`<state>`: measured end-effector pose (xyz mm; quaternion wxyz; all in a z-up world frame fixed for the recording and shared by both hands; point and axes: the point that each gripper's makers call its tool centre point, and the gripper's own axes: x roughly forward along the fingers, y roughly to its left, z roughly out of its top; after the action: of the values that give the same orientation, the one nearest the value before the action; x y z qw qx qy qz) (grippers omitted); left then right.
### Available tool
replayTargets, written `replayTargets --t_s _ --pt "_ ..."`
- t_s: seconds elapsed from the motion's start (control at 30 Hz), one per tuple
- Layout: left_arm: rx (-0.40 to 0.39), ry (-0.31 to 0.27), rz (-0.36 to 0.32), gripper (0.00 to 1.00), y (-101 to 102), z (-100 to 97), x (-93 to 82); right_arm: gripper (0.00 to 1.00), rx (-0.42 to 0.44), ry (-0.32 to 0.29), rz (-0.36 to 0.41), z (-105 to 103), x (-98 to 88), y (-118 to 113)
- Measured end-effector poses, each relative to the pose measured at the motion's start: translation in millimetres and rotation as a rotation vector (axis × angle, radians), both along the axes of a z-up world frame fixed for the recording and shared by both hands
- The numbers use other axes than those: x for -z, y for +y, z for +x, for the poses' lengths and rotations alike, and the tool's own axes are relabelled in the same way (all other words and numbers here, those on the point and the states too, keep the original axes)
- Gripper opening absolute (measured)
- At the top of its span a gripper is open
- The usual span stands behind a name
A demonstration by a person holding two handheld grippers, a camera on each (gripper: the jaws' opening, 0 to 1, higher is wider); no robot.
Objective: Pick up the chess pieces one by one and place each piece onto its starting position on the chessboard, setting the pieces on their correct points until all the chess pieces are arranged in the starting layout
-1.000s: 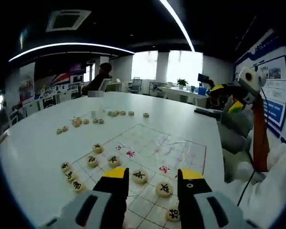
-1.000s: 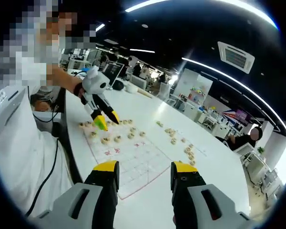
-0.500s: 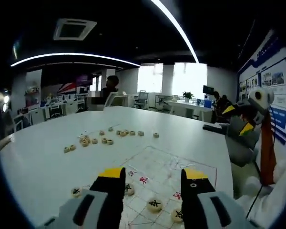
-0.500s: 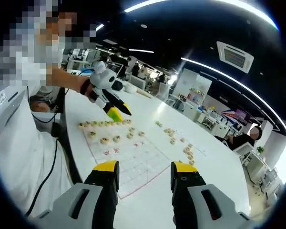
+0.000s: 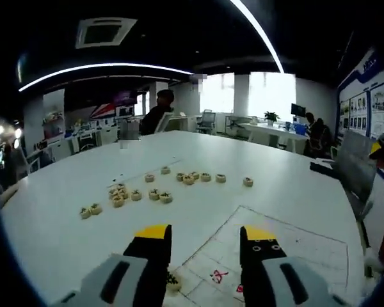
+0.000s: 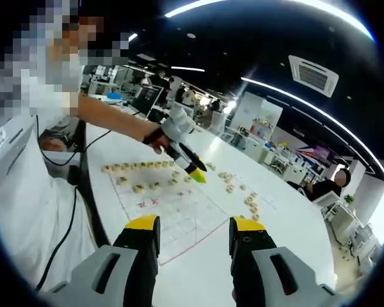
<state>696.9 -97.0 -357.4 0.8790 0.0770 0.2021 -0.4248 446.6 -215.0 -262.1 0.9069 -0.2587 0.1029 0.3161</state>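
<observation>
Moved: left hand-held gripper (image 5: 205, 240) has swung off the placed rows near the person and out across the chessboard (image 5: 288, 246) over the last second; the right gripper view shows it (image 6: 195, 170) now stretched over the board's far side.
Left jaws: spread, nothing between them, both yellow tips clear.
Right hand-held gripper (image 6: 194, 233): jaws spread and empty, hovering over the near board edge, view framing unchanged from a second ago.
Loose chess pieces (image 5: 155, 190): scattered on the table (image 5: 64, 211) ahead of the left jaws and a bit to their left, well apart from the tips; in the right gripper view they (image 6: 242, 192) lie beyond the board.
Placed pieces (image 6: 137, 177): a row along the board edge nearest the person plus a few one step in, ahead-left of the right jaws.
Near piece (image 5: 173, 281): one disc just inside the left finger's base, probably at the board corner, hard to tell at this edge of the lens.
Meaning: previous piece looks set down; left is likely heading for the next pick from the loose group.
Progress: most points unfilled, early in the layout.
</observation>
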Motion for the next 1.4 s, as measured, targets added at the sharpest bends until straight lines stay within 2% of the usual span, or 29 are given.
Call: replayTargets --t_s 0.23,0.43,0.57,0.63,0.8,0.83,0.9,0.93,0.97,1.07,1.13,1.27,1.3,1.4 --pt "-0.084 0.02 0.064 0.42 -14 54.6 31.3 0.44 -0.001 -0.009 0.007 0 -5.0 -3" --pt "-0.133 0.03 0.089 0.42 -34 83.0 46.4 0.44 0.003 -0.022 0.014 -4 -8.5 -6" --pt "-0.176 0.055 0.059 0.41 -40 95.8 48.2 0.44 0.003 -0.028 0.019 -5 -10.4 -8" --pt "-0.203 0.04 0.059 0.39 -42 105.2 47.3 0.44 0.005 -0.03 0.022 -5 -11.2 -9" --pt "-0.231 0.047 0.058 0.27 -47 111.5 49.7 0.44 0.005 -0.032 0.025 -4 -12.5 -11" --pt "-0.238 0.047 0.053 0.19 -48 111.7 49.7 0.44 0.005 -0.033 0.026 -4 -13.1 -11" --pt "-0.281 0.013 0.03 0.18 -44 115.0 42.8 0.44 0.003 -0.034 0.027 -4 -13.7 -11" --pt "-0.258 0.054 0.0 0.18 -48 108.9 43.2 0.44 0.003 -0.034 0.026 -4 -13.3 -10" --pt "-0.262 0.073 -0.004 0.18 -48 107.1 43.9 0.44 0.003 -0.033 0.025 -4 -12.8 -10" --pt "-0.23 0.02 0.047 0.18 -46 100.2 39.3 0.44 0.003 -0.033 0.026 -4 -13.0 -10" --pt "-0.225 0.016 0.046 0.18 -44 95.4 32.5 0.44 0.002 -0.032 0.026 -3 -13.3 -10" --pt "-0.169 -0.032 0.088 0.18 -39 80.7 16.1 0.44 -0.005 -0.025 0.02 -2 -11.6 -8" --pt "-0.145 -0.048 0.115 0.18 -36 73.2 13.3 0.44 -0.006 -0.023 0.02 -2 -11.3 -7" --pt "-0.103 -0.061 0.107 0.18 -29 45.8 -1.6 0.44 -0.004 -0.023 0.017 -1 -11.4 -8"
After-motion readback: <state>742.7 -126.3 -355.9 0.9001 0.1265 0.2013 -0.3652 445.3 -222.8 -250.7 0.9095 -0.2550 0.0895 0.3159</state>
